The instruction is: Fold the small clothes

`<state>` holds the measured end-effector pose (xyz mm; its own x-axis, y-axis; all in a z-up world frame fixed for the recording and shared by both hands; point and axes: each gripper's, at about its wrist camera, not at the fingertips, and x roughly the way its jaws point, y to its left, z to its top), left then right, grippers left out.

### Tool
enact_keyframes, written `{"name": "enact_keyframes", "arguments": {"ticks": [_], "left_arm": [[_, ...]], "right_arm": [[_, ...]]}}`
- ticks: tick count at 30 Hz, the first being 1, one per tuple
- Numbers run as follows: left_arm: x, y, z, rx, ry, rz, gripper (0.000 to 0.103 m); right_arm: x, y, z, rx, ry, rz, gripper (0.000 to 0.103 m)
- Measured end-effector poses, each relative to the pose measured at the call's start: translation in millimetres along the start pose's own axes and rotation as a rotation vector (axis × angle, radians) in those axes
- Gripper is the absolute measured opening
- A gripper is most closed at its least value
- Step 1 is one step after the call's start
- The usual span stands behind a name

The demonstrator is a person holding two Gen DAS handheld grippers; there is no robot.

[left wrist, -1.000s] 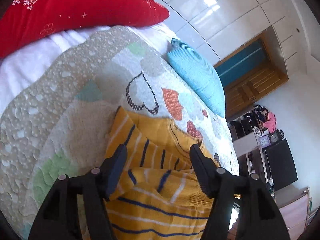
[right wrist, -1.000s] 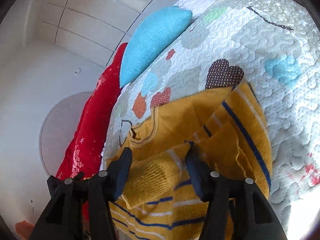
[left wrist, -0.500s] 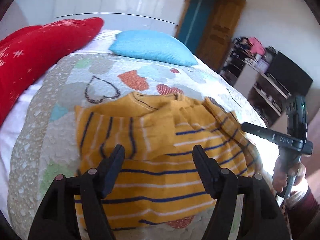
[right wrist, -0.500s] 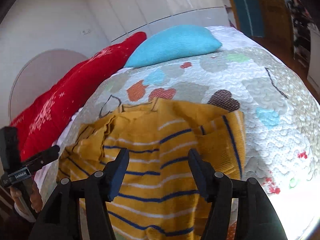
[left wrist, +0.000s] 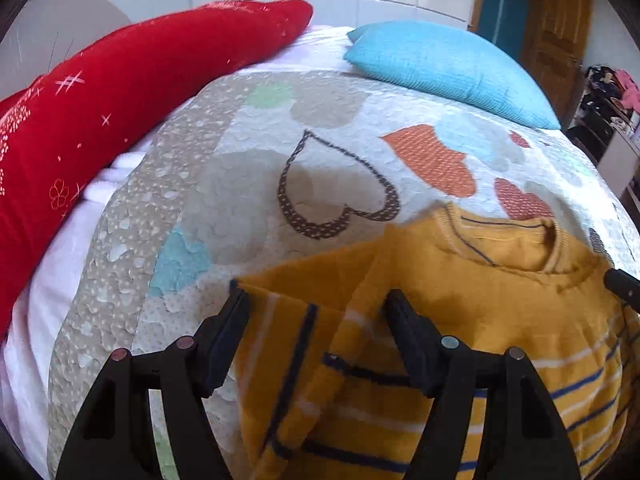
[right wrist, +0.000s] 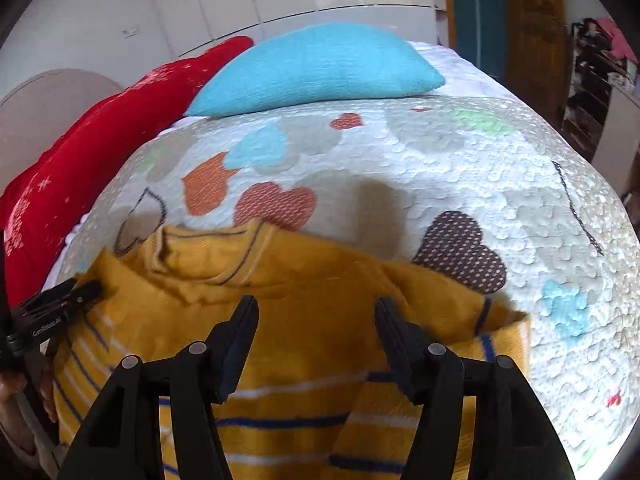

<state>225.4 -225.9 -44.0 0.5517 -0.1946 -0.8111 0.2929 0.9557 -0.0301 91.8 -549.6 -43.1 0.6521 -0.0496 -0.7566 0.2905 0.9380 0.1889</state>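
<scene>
A mustard-yellow sweater with navy and white stripes lies flat on the heart-patterned quilt, collar towards the pillows. My left gripper is open over its left shoulder, with the folded-in sleeve lying between the fingers, not pinched. In the right wrist view my right gripper is open above the sweater's chest, just below the collar. The right sleeve is folded inward with its navy-edged cuff near the sweater's right edge. The left gripper's side shows at the far left.
A red pillow and a blue pillow lie at the head of the bed. A white sheet shows along the quilt's left edge. A wooden door and a cluttered shelf stand beyond the bed on the right.
Both grippers have rolled level, drawn back from the sleeves, then moved forward onto the sweater's shoulders. The sleeves now lie folded across the body.
</scene>
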Motion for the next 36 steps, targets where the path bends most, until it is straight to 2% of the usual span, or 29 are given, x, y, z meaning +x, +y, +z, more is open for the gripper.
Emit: {"name": "enact_keyframes", "arguments": {"ticks": [2,4,7,10,16,18,20,21,22,23,24,26,28,31,32,33,36], "left_arm": [[9,8,-1,-0.028,0.036,-0.031,0.071],[6,11,-3,-0.031,0.030,-0.018,0.075],[-3,21,-6,-0.064,0.041,-0.041,0.075],[-25,33,-15,-0.103,0.029,-0.073,0.075],[-75,46,-59,-0.104,0.017,-0.116,0.075],[-86,46,-77,-0.093,0.018,-0.124,0.075],[-96,43,-99,-0.073,0.018,-0.124,0.075],[-98,41,-108,-0.063,0.018,-0.120,0.075],[-99,39,-118,-0.055,0.022,-0.115,0.075],[-100,37,-124,-0.052,0.030,-0.113,0.075],[-100,37,-131,-0.055,0.037,-0.111,0.075],[-105,39,-141,-0.074,0.039,-0.116,0.075],[-112,41,-149,-0.086,0.032,-0.125,0.075],[-119,47,-160,-0.102,0.029,-0.126,0.075],[-119,49,-163,-0.108,0.033,-0.129,0.075],[-119,50,-166,-0.112,0.036,-0.133,0.075],[-114,52,-174,-0.103,0.018,-0.133,0.078]], "right_arm": [[12,-19,4,0.062,0.034,-0.046,0.065],[13,-37,5,0.134,0.043,-0.025,0.065],[-16,-59,1,0.197,-0.016,0.000,0.065],[-60,-72,-13,0.170,-0.067,0.008,0.065],[-128,-74,-83,0.070,-0.063,0.074,0.066],[-140,-66,-111,0.039,-0.058,0.095,0.066],[-139,-57,-133,0.000,-0.053,0.076,0.066],[-133,-52,-139,-0.024,-0.042,0.061,0.060],[-126,-49,-144,-0.038,-0.022,0.058,0.024],[-118,-48,-146,-0.035,0.008,0.086,0.004],[-113,-51,-145,-0.006,0.024,0.120,0.006],[-123,-66,-143,0.077,-0.027,0.137,0.005],[-129,-91,-141,0.177,-0.048,0.107,0.005],[-118,-125,-149,0.299,-0.004,0.077,0.006],[-116,-128,-153,0.309,0.014,0.072,0.006],[-116,-127,-156,0.301,0.023,0.029,0.006],[-134,-118,-157,0.281,-0.037,-0.001,0.007]]}}
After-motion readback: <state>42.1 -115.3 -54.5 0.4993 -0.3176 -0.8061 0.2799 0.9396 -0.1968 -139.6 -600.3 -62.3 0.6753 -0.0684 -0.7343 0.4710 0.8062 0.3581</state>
